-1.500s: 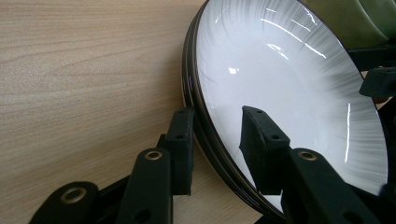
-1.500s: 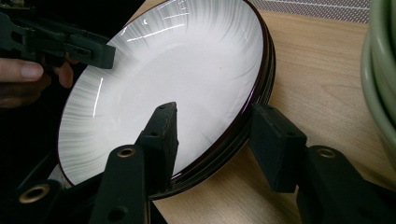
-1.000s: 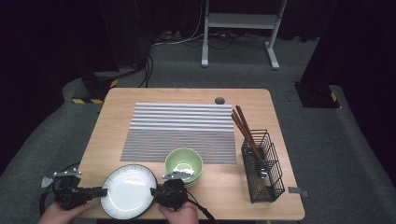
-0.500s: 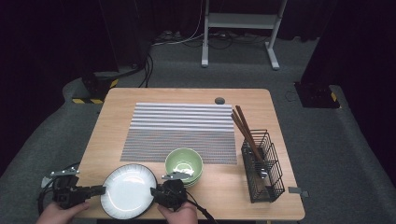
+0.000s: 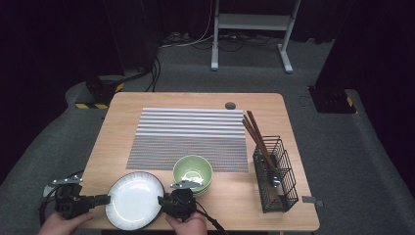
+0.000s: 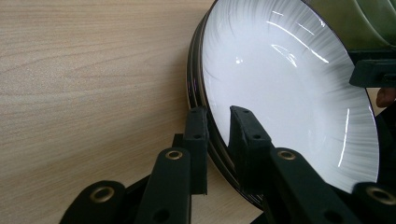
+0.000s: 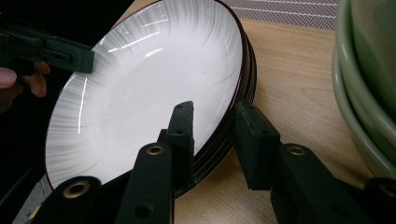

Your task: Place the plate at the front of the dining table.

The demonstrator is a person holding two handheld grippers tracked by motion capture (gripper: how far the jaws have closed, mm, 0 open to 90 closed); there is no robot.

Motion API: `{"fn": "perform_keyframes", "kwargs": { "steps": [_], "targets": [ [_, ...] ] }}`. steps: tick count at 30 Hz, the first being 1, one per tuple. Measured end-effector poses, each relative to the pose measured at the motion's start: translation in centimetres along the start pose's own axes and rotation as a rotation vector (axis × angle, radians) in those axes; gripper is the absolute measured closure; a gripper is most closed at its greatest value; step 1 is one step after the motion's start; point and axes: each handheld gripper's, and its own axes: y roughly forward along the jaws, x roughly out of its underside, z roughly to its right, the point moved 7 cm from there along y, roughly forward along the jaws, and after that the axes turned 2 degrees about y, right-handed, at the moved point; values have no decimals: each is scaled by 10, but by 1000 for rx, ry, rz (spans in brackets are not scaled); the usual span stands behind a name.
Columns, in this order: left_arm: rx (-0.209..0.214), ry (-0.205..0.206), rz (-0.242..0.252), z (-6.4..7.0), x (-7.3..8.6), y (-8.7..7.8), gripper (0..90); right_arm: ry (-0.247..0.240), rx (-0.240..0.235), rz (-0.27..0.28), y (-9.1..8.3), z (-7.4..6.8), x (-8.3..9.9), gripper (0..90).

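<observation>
Left tool (image 6: 217, 122) and right tool (image 7: 214, 119) straddle the plate stack's (image 5: 132, 198) rim

— How's the light around the table (image 5: 147, 105)?
— Its wooden top is bright and evenly lit from overhead; everything beyond its edges drops into near-black, and the high view is soft and slightly grainy.
— Any glare?
— Thin white streaks gleam on the plate (image 6: 289, 93) in both gripper views; the nearest black jaws blur.
</observation>
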Motion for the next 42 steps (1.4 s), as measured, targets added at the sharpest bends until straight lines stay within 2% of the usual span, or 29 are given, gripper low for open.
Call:
{"fn": "perform_keyframes", "kwargs": {
  "steps": [4, 7, 12, 18, 22, 23, 26, 30, 35, 42],
  "targets": [
    [14, -16, 12, -1, -1, -3, 769, -14, -15, 31, -4, -4, -5, 703],
    [13, -11, 10, -1, -1, -3, 769, -20, -13, 26, -5, -5, -5, 695],
    [16, -15, 5, -1, 0, -4, 767, -2, -21, 11, -3, -3, -3, 678],
    [29, -18, 0, -1, 2, -5, 756, 51, -52, 5, -3, -3, -4, 643],
    [49, -27, -5, -1, 4, -4, 745, 118, -85, -8, -3, -5, -5, 574],
    [49, -27, -5, -1, 4, -4, 745, 118, -85, -8, -3, -5, -5, 574],
    [67, -32, -10, -1, 5, -3, 728, 171, -95, -27, -3, -7, -6, 521],
    [67, -52, -14, -1, 3, -1, 713, 218, -104, -46, -3, -7, -9, 506],
    [58, -64, -15, -1, 0, 1, 698, 237, -95, -56, -3, -8, -10, 503],
    [49, -65, -22, -1, 1, 1, 706, 228, -77, -59, -2, -8, -11, 507]
  ]
}}
